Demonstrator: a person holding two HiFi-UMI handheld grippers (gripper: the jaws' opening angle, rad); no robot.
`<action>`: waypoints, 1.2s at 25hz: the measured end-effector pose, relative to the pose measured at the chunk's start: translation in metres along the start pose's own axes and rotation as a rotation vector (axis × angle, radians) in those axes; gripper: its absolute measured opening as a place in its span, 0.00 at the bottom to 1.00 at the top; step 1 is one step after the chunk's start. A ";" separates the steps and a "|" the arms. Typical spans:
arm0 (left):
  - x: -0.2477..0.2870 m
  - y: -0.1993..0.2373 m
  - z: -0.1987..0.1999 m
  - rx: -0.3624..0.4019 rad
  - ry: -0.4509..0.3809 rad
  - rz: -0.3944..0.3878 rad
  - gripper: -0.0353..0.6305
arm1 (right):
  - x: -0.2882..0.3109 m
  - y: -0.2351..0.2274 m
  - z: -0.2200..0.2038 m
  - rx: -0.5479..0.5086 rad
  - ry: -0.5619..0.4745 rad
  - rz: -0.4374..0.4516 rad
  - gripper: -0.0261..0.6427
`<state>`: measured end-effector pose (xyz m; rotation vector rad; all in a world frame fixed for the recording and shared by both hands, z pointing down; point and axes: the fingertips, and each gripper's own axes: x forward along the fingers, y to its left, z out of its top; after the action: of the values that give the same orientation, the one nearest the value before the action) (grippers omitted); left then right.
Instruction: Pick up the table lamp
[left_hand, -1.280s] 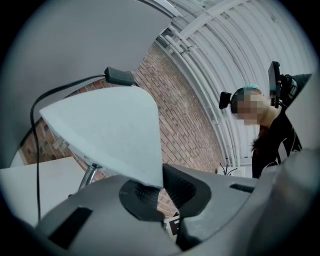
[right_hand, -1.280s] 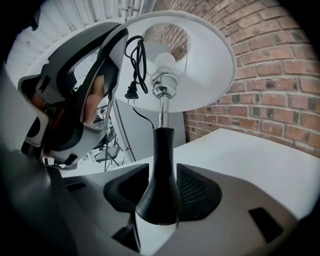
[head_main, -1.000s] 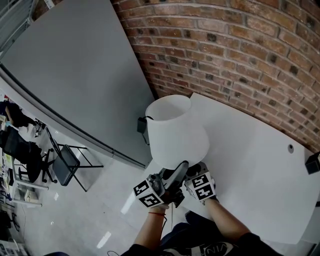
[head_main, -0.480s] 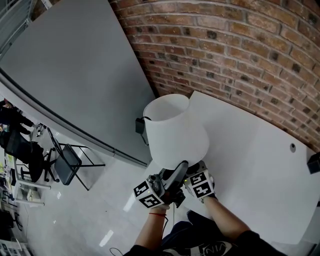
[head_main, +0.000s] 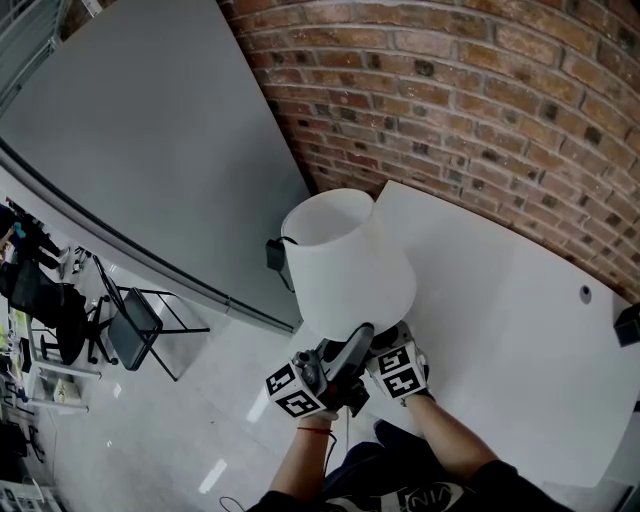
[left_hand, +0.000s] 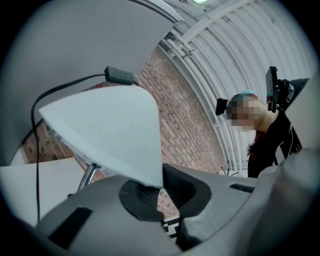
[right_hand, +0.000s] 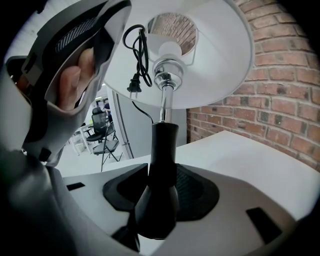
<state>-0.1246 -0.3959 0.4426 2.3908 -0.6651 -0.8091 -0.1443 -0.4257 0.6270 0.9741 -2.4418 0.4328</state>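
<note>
The table lamp has a white shade (head_main: 345, 265), a chrome rod (right_hand: 165, 100) and a black stem (right_hand: 162, 165). It stands at the near-left corner of the white table (head_main: 500, 330). My left gripper (head_main: 362, 333) points up and is shut on the lower rim of the shade (left_hand: 110, 135), whose edge dips between the pads of the left gripper (left_hand: 155, 187). My right gripper (head_main: 388, 345) reaches in under the shade. In the right gripper view the black stem fills the gap of the right gripper (right_hand: 161, 192); its pads touch it on both sides while the jaws are opening slightly. The lamp's coiled cord and plug (right_hand: 134, 85) hang under the shade.
A brick wall (head_main: 480, 90) runs behind the table and a grey panel (head_main: 150, 140) stands to the left. A folding chair (head_main: 135, 330) is on the floor below. A black box (head_main: 627, 325) sits at the table's right edge. A person (left_hand: 270, 135) shows in the left gripper view.
The lamp shade has drifted a little to the left in the head view. Both grippers have kept their places at the lamp.
</note>
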 end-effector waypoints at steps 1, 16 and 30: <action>-0.001 0.000 0.001 -0.002 -0.002 0.000 0.07 | 0.000 0.000 0.000 -0.001 -0.004 -0.005 0.28; -0.006 -0.014 -0.003 -0.017 0.012 -0.020 0.07 | -0.016 0.006 -0.004 0.021 -0.047 -0.037 0.28; 0.018 -0.061 0.013 0.044 0.048 -0.102 0.07 | -0.054 0.002 0.035 0.017 -0.158 -0.093 0.28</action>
<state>-0.1037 -0.3655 0.3900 2.4930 -0.5505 -0.7838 -0.1223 -0.4102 0.5685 1.1645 -2.5228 0.3570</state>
